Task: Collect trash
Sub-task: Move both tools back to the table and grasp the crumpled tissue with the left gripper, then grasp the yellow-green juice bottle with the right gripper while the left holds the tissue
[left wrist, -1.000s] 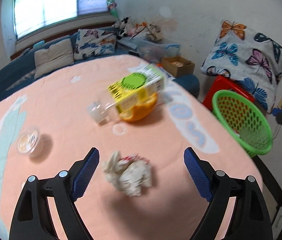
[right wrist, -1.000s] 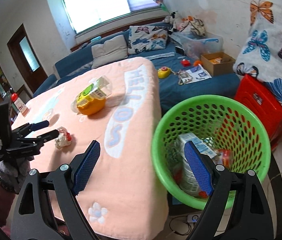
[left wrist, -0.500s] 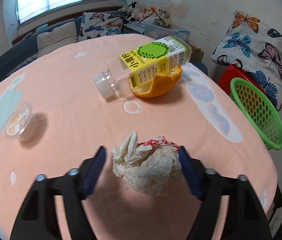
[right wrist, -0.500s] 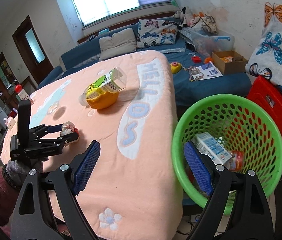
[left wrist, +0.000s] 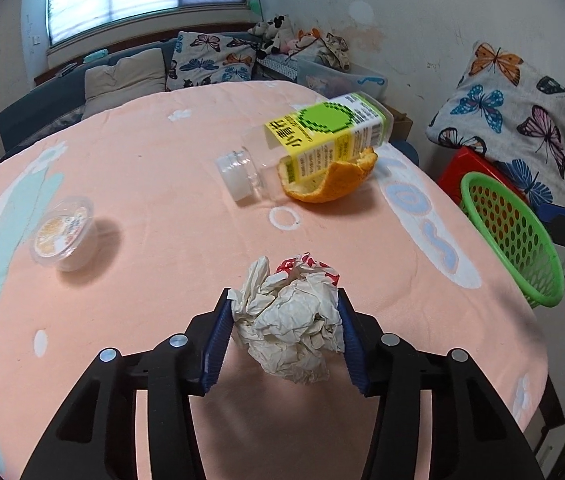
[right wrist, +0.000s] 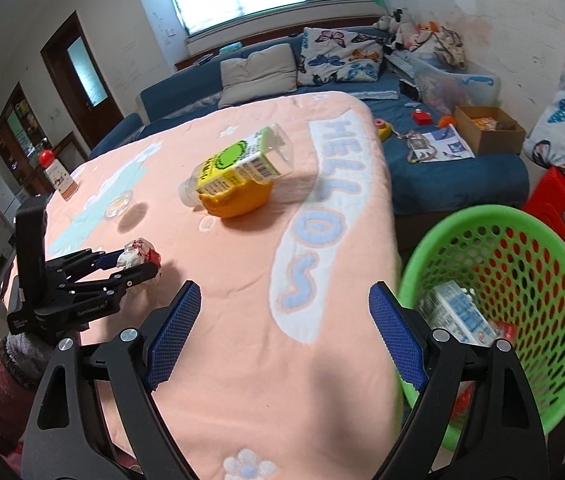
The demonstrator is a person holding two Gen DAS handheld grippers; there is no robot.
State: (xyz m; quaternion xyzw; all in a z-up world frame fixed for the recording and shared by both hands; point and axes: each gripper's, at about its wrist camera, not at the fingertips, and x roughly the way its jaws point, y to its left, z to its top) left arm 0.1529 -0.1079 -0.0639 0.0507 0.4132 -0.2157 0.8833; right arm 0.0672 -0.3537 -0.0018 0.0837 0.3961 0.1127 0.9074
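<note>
The left gripper (left wrist: 284,322) is closing on the crumpled paper (left wrist: 292,324) on the bench (left wrist: 162,168), while the right gripper (right wrist: 284,334) stands wide open and empty near the green basket (right wrist: 554,364).

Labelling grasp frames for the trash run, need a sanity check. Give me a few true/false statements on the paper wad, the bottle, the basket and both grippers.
1. The crumpled white paper wad sits between the left gripper fingers, which are closing on it. True.
2. The clear plastic bottle with the yellow-green label stands upright. False: it lies on its side, leaning on the orange peel half.
3. The green perforated plastic basket is empty. False: a blue-and-white carton lies in it.
4. The right gripper holds nothing. True.
5. The small clear lidded cup is in the basket. False: it rests on the pink blanket.
</note>
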